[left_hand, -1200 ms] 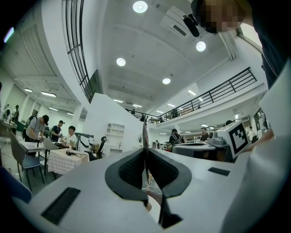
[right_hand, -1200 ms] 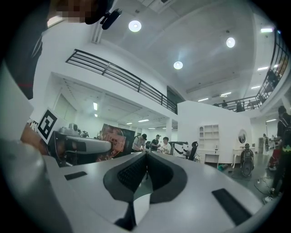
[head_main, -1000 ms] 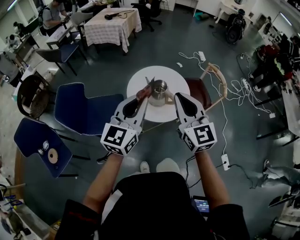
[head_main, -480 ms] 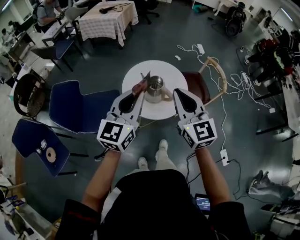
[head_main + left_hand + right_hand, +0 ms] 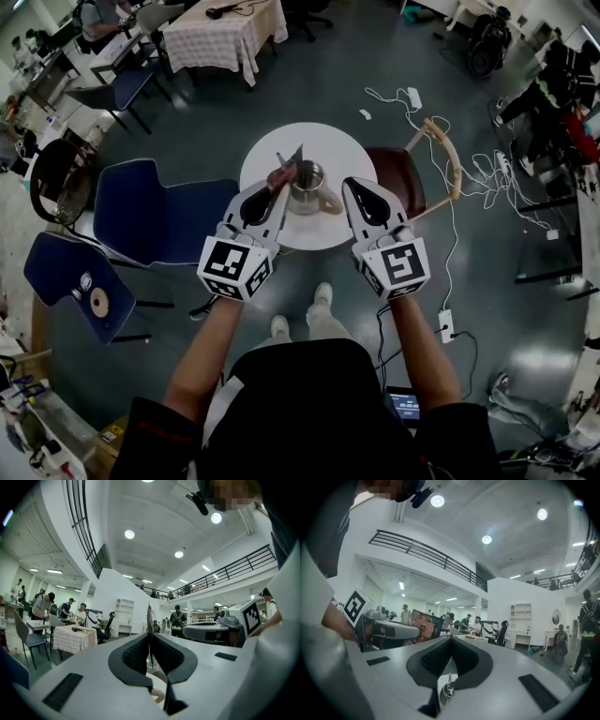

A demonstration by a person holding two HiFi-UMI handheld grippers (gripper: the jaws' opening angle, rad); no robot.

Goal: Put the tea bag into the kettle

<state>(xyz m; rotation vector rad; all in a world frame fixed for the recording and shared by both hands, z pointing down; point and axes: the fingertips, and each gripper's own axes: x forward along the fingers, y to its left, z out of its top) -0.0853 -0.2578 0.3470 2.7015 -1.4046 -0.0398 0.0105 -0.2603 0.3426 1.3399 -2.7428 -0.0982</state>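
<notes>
Tea bag (image 5: 287,170) edges nearer kettle (image 5: 307,188) rim.
Left gripper (image 5: 279,190) clamps it; right gripper (image 5: 350,185) jaws pressed together, empty; packet print unreadable.

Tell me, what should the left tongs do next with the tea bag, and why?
Probably shift the left tongs a little right, over the kettle. They are shut on the tea bag, which stands by the kettle's left rim above the round table, not yet inside it.
</notes>
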